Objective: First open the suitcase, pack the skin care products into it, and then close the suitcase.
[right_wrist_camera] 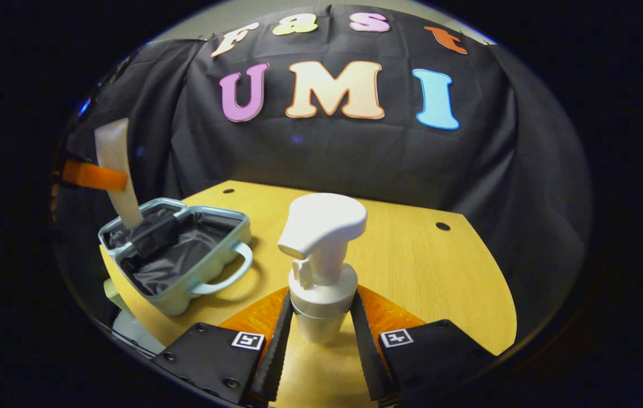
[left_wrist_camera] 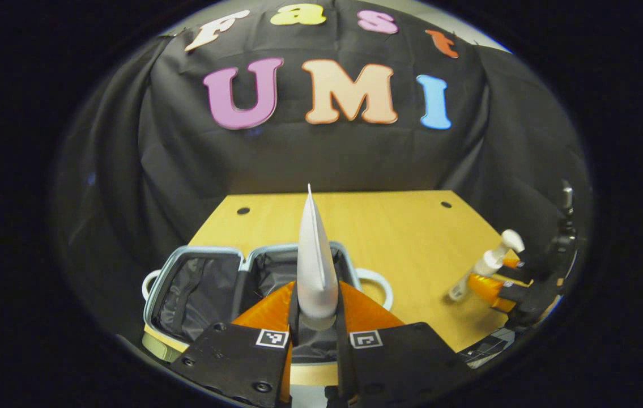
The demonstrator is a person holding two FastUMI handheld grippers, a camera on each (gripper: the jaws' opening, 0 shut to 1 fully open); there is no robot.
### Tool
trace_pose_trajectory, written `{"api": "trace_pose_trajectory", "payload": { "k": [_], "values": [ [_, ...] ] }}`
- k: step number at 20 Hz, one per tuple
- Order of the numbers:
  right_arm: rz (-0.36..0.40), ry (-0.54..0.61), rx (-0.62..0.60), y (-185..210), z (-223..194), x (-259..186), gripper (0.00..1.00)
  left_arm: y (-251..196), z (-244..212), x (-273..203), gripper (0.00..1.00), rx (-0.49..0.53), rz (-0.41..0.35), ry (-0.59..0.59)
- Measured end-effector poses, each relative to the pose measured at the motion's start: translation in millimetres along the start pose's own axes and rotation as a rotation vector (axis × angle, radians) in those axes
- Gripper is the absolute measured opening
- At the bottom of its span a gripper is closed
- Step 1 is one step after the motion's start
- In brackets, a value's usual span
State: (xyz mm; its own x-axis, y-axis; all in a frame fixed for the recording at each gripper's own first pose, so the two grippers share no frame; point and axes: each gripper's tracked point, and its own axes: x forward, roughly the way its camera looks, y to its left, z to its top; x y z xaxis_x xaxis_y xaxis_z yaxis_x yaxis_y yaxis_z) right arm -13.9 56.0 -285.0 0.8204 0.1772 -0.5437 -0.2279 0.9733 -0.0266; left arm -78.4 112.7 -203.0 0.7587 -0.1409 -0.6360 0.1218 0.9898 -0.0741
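In the left gripper view, the left gripper (left_wrist_camera: 314, 317) has its jaws closed narrow on a white tube (left_wrist_camera: 314, 266), which stands upright with its flat sealed end up. Just beyond and below it lies the open suitcase (left_wrist_camera: 196, 286) on the surface (left_wrist_camera: 400, 238), so the tube hangs over the near rim of the lined compartment; a short lowering looks enough to drop it in. In the right gripper view, the right gripper (right_wrist_camera: 321, 328) clamps a pump bottle (right_wrist_camera: 321, 255) by its body, upright, pump head on top. The suitcase sits well to its left and farther off, so the left gripper is nearer.
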Motion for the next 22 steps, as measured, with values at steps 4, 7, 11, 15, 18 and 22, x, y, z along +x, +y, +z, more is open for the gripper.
{"api": "trace_pose_trajectory", "payload": {
  "k": [4, 7, 11, 15, 18, 22],
  "values": [
    [0.017, -0.042, 0.017, 12.8, 28.7, -15.3, 0.58, 36.4, -42.8, 28.1, 0.25, 0.013, 0.05, 0.175],
    [0.021, -0.057, 0.017, 22.9, 41.0, -24.7, 0.59, 41.1, -79.5, 46.3, 0.25, -0.004, 0.026, 0.32],
    [0.039, -0.054, 0.044, 38.8, 48.7, -34.2, 0.59, 42.6, -110.4, 72.9, 0.25, 0.0, 0.012, 0.428],
    [0.041, -0.046, 0.049, 51.7, 54.1, -35.7, 0.59, 44.1, -117.5, 96.6, 0.26, -0.015, -0.007, 0.473],
    [0.051, -0.044, 0.059, 64.5, 60.3, -33.1, 0.59, 47.5, -119.5, 109.6, 0.25, -0.014, -0.019, 0.491],
    [0.069, -0.04, 0.066, 83.2, 65.0, -24.4, 0.59, 50.5, -125.5, 130.0, 0.28, 0.002, -0.02, 0.506]
  ]
}}
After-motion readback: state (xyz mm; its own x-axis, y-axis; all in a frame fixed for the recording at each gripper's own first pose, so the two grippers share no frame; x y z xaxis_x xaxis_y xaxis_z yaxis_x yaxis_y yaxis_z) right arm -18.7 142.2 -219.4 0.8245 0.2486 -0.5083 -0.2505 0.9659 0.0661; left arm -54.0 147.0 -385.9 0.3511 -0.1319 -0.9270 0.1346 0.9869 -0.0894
